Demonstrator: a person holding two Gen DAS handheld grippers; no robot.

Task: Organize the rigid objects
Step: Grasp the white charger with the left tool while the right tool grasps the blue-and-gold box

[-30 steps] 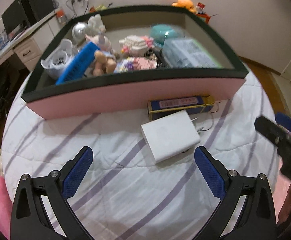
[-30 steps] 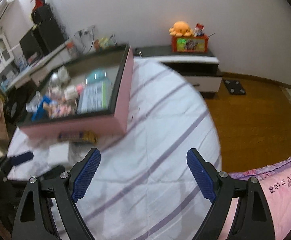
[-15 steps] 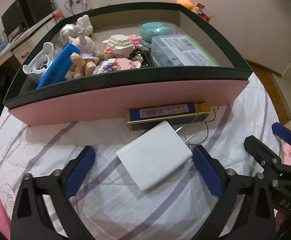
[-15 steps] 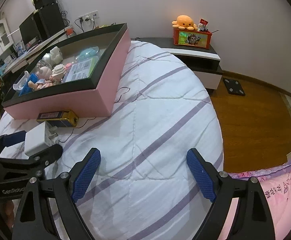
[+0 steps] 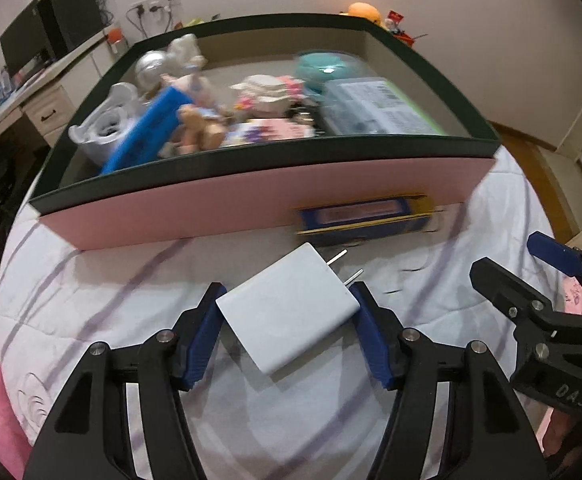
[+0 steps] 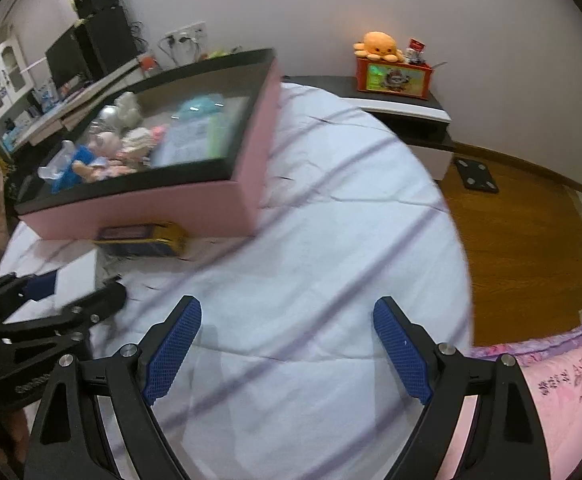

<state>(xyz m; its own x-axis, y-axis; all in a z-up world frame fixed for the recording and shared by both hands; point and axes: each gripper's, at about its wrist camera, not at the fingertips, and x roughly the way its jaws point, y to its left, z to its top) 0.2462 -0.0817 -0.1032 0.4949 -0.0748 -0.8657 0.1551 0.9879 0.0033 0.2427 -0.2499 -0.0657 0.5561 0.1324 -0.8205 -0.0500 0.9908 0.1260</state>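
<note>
Between the blue pads of the left gripper (image 5: pixel 289 322), whose jaws have just been closing, a flat white plug-in charger block (image 5: pixel 287 318) is being pinched on the striped white quilt (image 5: pixel 111 304). Beyond it, a blue-and-gold carton (image 5: pixel 365 220) is being flanked by the pink, dark-rimmed box (image 5: pixel 251 196). Off to the right, the right gripper (image 6: pixel 287 342) is being held spread wide, empty.

The left gripper (image 5: pixel 289 316) points steeply down over the white charger (image 5: pixel 287 314), its jaws just closing until both blue pads touch the charger's opposite corners. The right gripper (image 6: pixel 287 350), right of the charger, hangs tilted downward, jaws wide apart with nothing between them.
</note>
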